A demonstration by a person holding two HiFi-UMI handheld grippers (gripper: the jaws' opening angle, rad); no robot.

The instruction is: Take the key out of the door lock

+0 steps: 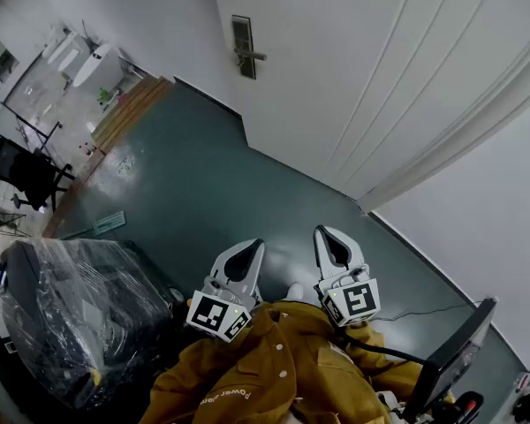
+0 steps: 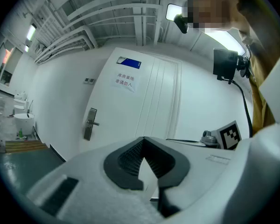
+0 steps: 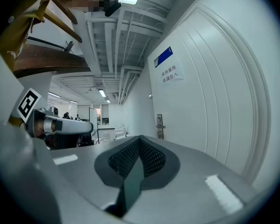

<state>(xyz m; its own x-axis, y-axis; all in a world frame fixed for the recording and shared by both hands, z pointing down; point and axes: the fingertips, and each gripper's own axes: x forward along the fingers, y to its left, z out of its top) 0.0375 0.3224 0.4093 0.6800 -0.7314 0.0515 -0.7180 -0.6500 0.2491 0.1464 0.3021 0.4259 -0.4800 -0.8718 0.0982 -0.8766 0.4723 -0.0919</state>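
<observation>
The left tongs point(image 1: 250, 250) and the right tongs point(image 1: 329, 237) are both seen closed and empty. They are held side by side, low and close to a mustard jacket point(image 1: 274, 369), with their tips aimed toward the door. In each gripper view the ribbed pads are pressed together, and nothing is caught between them.

The white door point(image 1: 362, 78) is shut and fills the upper right of the head view, well apart from the tongs. A dark green floor point(image 1: 194, 193) is spread between them. A chair point(image 1: 71, 316) wrapped in clear plastic is seen at the left. A paper sign point(image 2: 125, 80) is fixed on the door, too small to be read.

A dark lock plate point(image 1: 242, 47) is mounted near the door's left edge. A lever handle point(image 1: 250, 56) is seen sticking out to the plate's right in the head view. By the task the key should be sitting in this plate, but it is too small to be made out in any view.

The task is judged not yet begun, and the approach is the step in hand. The door should be neared until the keyhole can be seen plainly. One pair of tongs should then be opened only a little, and the key's head pinched flat between the pads. A straight pull along the key's axis is likely needed, since a tilted pull may jam it. The handle should be kept clear of.
</observation>
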